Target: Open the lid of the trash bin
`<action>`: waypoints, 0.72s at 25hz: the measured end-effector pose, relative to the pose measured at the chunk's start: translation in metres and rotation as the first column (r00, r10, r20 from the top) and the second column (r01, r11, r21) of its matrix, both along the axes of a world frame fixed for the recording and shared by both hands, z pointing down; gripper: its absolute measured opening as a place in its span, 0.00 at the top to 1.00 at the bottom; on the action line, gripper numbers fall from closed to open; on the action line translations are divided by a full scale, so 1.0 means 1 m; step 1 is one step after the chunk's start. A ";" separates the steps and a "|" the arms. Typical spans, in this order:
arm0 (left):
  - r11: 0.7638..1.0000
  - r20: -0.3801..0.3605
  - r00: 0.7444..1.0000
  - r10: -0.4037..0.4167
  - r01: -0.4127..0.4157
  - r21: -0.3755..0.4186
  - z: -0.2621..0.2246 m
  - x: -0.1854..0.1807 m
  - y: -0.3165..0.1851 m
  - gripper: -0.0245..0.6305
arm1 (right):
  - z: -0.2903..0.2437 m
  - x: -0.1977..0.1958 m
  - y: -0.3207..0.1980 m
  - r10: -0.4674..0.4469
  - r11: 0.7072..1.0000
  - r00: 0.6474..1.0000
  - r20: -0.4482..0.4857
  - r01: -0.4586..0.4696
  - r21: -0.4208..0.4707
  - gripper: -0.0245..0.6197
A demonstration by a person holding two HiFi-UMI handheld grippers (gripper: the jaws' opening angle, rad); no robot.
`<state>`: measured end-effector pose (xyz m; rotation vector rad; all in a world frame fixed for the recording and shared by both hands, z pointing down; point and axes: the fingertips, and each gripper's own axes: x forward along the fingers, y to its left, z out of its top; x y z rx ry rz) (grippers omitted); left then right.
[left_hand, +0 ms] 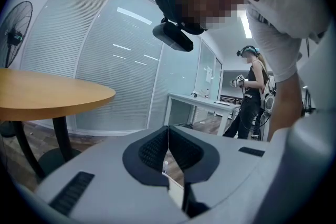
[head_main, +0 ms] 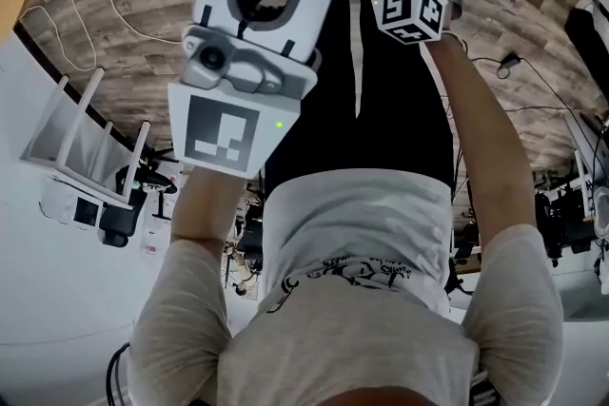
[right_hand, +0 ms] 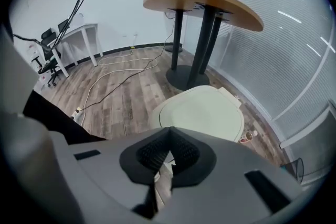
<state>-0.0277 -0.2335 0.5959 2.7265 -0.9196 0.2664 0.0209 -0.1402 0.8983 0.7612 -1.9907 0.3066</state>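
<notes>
The trash bin [right_hand: 202, 113] is pale with a rounded lid that lies flat and closed. It stands on the wood floor by the base of a round table, and only the right gripper view shows it. My right gripper [right_hand: 169, 132] hovers above and in front of the bin, apart from it, its dark jaws shut with nothing between them. My left gripper [left_hand: 168, 129] is also shut and empty, and it points across the room at a glass wall. In the head view both grippers are held in front of my body, with their marker cubes at left [head_main: 225, 130] and right [head_main: 411, 11].
A round wooden table [right_hand: 205, 5] on dark legs stands just behind the bin. Cables [right_hand: 121, 73] trail over the floor. A white desk [right_hand: 79, 34] and an office chair [right_hand: 47, 55] are at the far wall. A small object [right_hand: 247, 136] lies beside the bin. Another person [left_hand: 249, 94] stands by a desk.
</notes>
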 end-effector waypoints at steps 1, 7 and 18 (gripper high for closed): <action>1.000 -0.001 1.000 0.000 0.000 -0.001 0.001 0.000 0.002 0.93 | 0.006 0.001 0.002 -0.013 1.000 1.000 -0.013 0.013 -0.006 0.95; 1.000 0.007 1.000 -0.008 0.008 -0.015 0.007 0.002 -0.004 0.93 | 0.037 0.004 0.008 -0.044 0.998 0.997 -0.066 0.041 -0.050 0.95; 0.999 0.016 1.000 -0.014 0.015 -0.042 0.013 0.001 -0.009 0.93 | 0.060 0.005 0.016 -0.080 0.993 0.991 -0.108 0.070 -0.097 0.95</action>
